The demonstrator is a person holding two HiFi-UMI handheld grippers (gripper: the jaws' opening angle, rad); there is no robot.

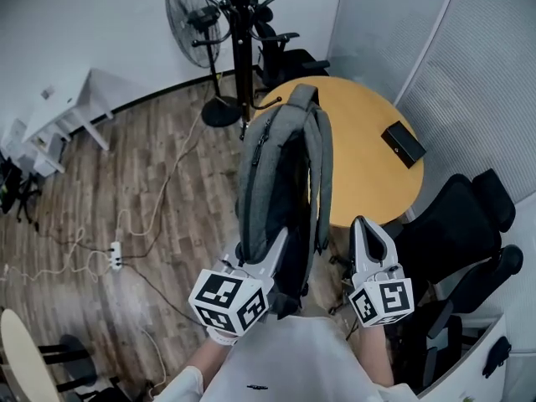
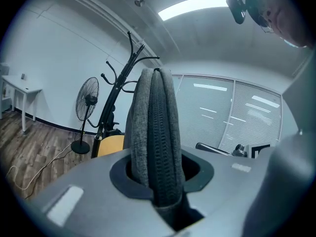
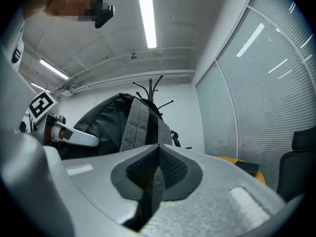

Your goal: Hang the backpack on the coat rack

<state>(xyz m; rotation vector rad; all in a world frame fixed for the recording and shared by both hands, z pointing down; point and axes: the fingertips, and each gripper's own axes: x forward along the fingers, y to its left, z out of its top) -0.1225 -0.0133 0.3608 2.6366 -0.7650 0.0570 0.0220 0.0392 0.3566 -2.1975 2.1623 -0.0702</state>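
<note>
A grey backpack (image 1: 280, 174) hangs upright in the air over the wood floor, its top handle toward the black coat rack (image 1: 243, 48). My left gripper (image 1: 266, 254) is shut on a padded shoulder strap (image 2: 155, 142), which stands up between its jaws, with the coat rack (image 2: 118, 88) behind and to the left. My right gripper (image 1: 362, 224) is to the right of the bag's lower end. Its jaws are shut on a thin grey webbing strap (image 3: 157, 179). In the right gripper view the backpack (image 3: 118, 125) is at the left, in front of the rack's hooks (image 3: 150, 89).
A standing fan (image 1: 191, 11) is left of the rack. A round yellow table (image 1: 368, 149) with a black box (image 1: 404, 143) lies right of the bag. A black office chair (image 1: 461, 224) stands at the right. Cables and a power strip (image 1: 115, 254) trail on the floor; a white desk (image 1: 67, 111) is far left.
</note>
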